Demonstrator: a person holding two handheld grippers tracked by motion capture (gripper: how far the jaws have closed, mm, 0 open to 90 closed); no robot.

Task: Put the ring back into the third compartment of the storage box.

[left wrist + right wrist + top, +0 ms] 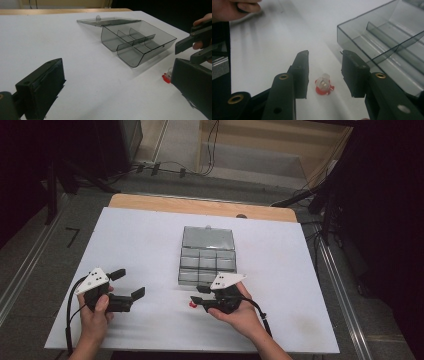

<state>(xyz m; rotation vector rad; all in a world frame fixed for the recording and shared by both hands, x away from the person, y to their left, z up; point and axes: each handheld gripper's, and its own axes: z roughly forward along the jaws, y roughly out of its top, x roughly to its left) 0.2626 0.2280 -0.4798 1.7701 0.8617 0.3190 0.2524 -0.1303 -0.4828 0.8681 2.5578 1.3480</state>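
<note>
Small red-and-white plastic part (323, 86) stands on the white bench (150, 250) between the right gripper's (324, 73) fingers, which are partly open, flanking it without touching. Just beyond the right-hand finger lies the smoky compartment box (387, 47) with its lid open. The left gripper's (127, 282) fingers gape wide, holding nothing, well apart from the part.

Compartment box (207, 262) on tabletop (140, 240), centre, lid (208, 238) lying open at far side. Small clip (323, 86) on tabletop just near of box, between right gripper (324, 66) jaws, untouched. Left gripper (131, 284) well left, near edge.
</note>
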